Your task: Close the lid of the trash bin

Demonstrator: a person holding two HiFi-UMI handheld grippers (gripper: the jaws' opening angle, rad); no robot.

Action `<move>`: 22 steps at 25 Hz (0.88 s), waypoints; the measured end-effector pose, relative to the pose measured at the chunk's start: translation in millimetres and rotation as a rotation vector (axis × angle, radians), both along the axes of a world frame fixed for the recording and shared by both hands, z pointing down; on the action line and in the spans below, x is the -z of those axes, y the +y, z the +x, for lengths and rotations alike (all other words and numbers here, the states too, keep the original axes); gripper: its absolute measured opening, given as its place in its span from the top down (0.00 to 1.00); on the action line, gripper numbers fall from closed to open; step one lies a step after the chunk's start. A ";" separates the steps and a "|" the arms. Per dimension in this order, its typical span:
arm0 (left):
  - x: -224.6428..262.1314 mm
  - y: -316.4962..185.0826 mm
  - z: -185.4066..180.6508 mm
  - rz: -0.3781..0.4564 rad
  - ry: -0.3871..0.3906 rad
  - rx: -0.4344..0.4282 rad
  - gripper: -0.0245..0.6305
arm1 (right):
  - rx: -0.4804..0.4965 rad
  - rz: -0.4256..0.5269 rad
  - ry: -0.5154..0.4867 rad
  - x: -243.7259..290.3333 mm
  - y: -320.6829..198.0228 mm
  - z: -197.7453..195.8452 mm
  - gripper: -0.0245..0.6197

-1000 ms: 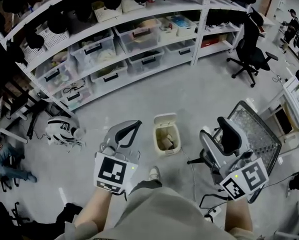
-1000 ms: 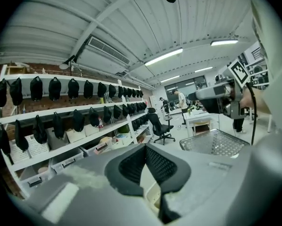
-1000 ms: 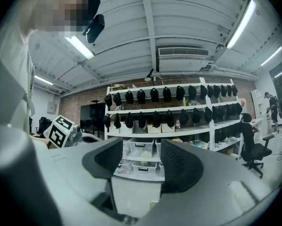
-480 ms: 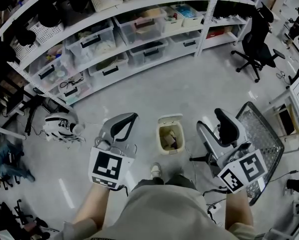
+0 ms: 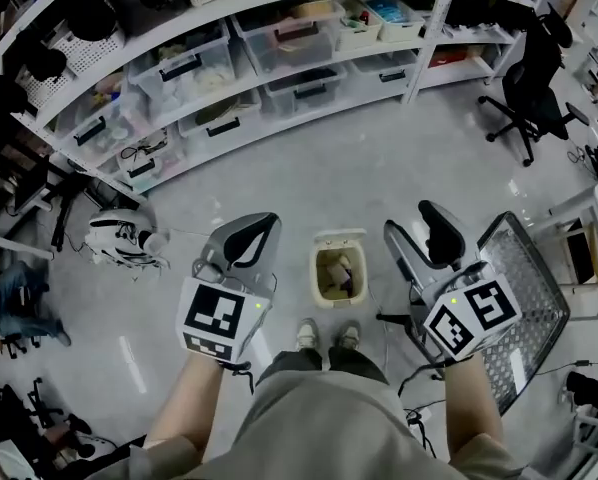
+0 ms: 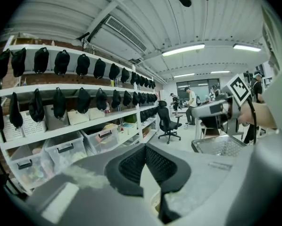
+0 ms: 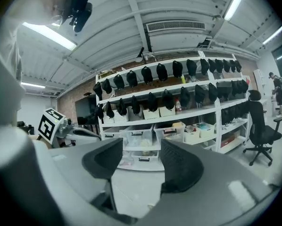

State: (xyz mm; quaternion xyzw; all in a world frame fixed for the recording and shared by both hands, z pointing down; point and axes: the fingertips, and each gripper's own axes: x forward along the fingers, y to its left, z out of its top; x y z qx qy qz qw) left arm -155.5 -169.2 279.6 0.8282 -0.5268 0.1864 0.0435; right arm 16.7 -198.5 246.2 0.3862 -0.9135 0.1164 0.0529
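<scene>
**Trash bin with raised lid, flanked by two hand-held grippers**

Nearest the camera, on the near side of the trash bin (image 5: 322,290), the person's two shoes (image 5: 307,334) are seen on the grey floor (image 5: 309,183). The bin stands just beyond the toes. Its lid (image 5: 337,238) is raised at the bin's far edge, and the interior (with some waste in it) is exposed.

To the left of the bin, the left gripper (image 5: 262,226) is held above the floor. Its dark pads (image 6: 131,166) are pressed together at the tips, and nothing is clamped between them. To the right of the bin, the right gripper (image 5: 411,220) is held at a similar height. Its jaws are spread wide, with only floor and shelving seen through the gap (image 7: 142,147). Neither gripper is in contact with the bin or its lid.

Further right of the bin, a metal mesh surface (image 5: 524,298) is visible. Beyond the bin, across open floor, long white shelving (image 5: 279,13) holds clear storage boxes (image 5: 299,38). A black office chair (image 5: 534,88) stands beyond the bin to the far right.
</scene>
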 end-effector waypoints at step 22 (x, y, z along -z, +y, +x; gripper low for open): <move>-233.0 -106.0 2.4 -0.281 0.103 0.049 0.96 | 0.073 -0.450 0.225 -358.1 -130.4 -55.3 0.56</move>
